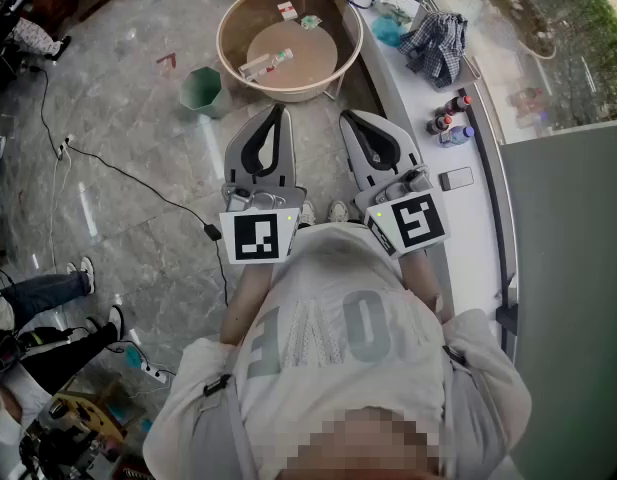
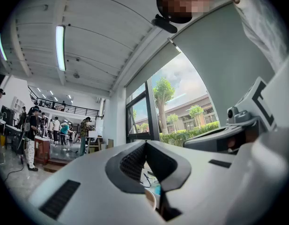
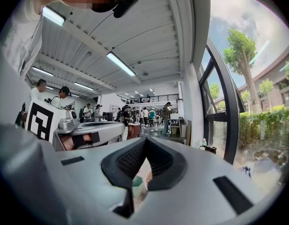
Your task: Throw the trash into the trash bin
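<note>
Marble floor (image 1: 118, 118), busy open hall, with people at the back of both gripper views. Round counter (image 1: 228, 43) with a raised rim stands ahead of the person. Trash lies on it: a white-and-red packet (image 1: 287, 10) and a green scrap (image 1: 310, 22) toward the far side, and a long wrapper (image 1: 265, 63) nearer. Green trash bin (image 1: 205, 91) stands upright on the floor just beside the round counter, on its left; its inside is too small to read. Long white counter (image 1: 473, 238) runs along the right, carrying bottles (image 1: 448, 120) and a checked cloth (image 1: 436, 43).

Left gripper (image 1: 279, 113) and right gripper (image 1: 348, 118) are held side by side in front of the chest, well short of the trash. Both have their jaws fully together with nothing between them — empty. The task looks not yet begun.

Likely trouble from here:
- The jaws must part before any pick; pushing in closed would only shove the trash around.
- The pieces look flat and light, so a shallow pinch could slip or lose one on the way over the rim.
- The bin has a small mouth and sits low, so a release from high up could miss and land on the floor.
- The bin looks light, and a knock from a gripper could tip it.
- A black cable (image 1: 138, 183) crosses the floor nearby — a snag risk if the person steps left.
</note>
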`<state>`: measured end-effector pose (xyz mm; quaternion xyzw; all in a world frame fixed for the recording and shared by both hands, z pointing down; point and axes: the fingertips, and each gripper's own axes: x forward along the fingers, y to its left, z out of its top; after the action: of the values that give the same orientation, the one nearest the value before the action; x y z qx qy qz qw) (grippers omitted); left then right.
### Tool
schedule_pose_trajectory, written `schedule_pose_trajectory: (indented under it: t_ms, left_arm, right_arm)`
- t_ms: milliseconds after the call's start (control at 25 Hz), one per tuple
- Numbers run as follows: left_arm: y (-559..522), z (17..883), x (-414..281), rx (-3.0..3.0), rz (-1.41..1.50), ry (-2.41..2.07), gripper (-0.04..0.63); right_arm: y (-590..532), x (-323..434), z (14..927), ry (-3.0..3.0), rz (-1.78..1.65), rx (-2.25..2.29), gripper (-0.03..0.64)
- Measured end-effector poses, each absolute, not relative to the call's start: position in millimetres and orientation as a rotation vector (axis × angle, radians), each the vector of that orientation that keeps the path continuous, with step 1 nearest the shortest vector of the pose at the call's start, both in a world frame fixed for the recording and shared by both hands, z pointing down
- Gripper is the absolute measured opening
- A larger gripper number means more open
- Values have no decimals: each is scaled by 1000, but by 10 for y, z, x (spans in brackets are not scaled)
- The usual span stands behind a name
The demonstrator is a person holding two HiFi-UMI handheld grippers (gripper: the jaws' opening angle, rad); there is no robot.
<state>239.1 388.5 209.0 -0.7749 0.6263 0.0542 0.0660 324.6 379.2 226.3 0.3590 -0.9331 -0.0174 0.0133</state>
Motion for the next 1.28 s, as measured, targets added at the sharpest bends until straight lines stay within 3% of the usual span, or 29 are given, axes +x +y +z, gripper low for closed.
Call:
schedule_pose_trajectory:
  t_ms: [760,1280]
  left_arm:
    - [3860,2220,1781,-2400,240,1899,11]
    - [3054,2178,1774,-2373,319,1910,11]
  right_arm:
    - [3772,2787,2264,-2880,-24,1176,14]
    - [2962,2810,2379,-2889,38,1218,14]
